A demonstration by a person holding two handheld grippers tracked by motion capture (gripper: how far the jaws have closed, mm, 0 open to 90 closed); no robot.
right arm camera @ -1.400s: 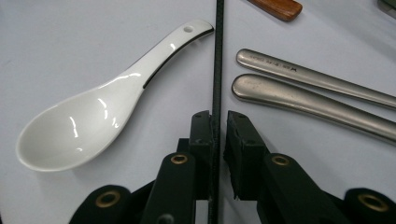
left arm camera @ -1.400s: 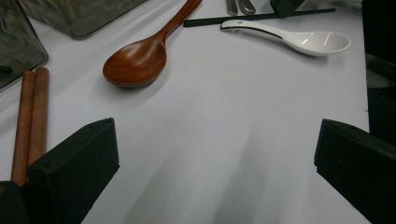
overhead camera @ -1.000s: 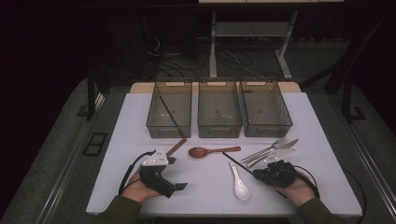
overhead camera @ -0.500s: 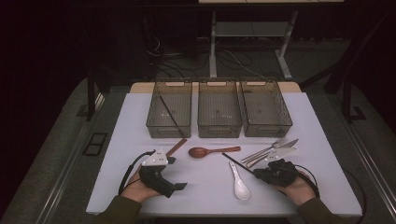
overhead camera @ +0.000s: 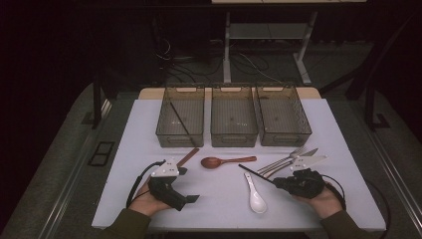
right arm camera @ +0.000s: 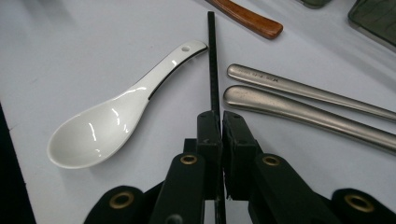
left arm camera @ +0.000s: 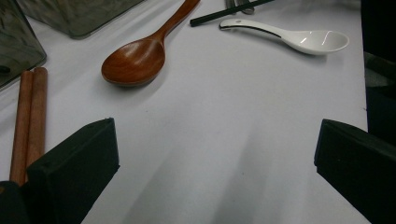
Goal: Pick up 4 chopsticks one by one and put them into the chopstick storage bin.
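My right gripper (overhead camera: pixel 276 182) (right arm camera: pixel 219 117) lies low at the table's front right, shut on a thin black chopstick (overhead camera: pixel 254 173) (right arm camera: pixel 213 60) that pokes out to the left past its jaws. Just beside that stick lies a white ceramic spoon (overhead camera: pixel 256 199) (right arm camera: pixel 107 126) (left arm camera: pixel 303 39). My left gripper (overhead camera: pixel 187 185) (left arm camera: pixel 215 154) rests at the front left, open, with bare table between its jaws. Ahead of it lie a wooden spoon (overhead camera: pixel 214 162) (left arm camera: pixel 135 60) and a pair of wooden chopsticks (overhead camera: pixel 188 157) (left arm camera: pixel 28 116).
Three clear bins stand in a row at the back: left (overhead camera: pixel 180 137), middle (overhead camera: pixel 234 139), right (overhead camera: pixel 286 137). A black chopstick (overhead camera: pixel 180 119) leans inside the left one. Metal cutlery (overhead camera: pixel 286 162) (right arm camera: pixel 299 109) lies in front of the right bin, close to my right gripper.
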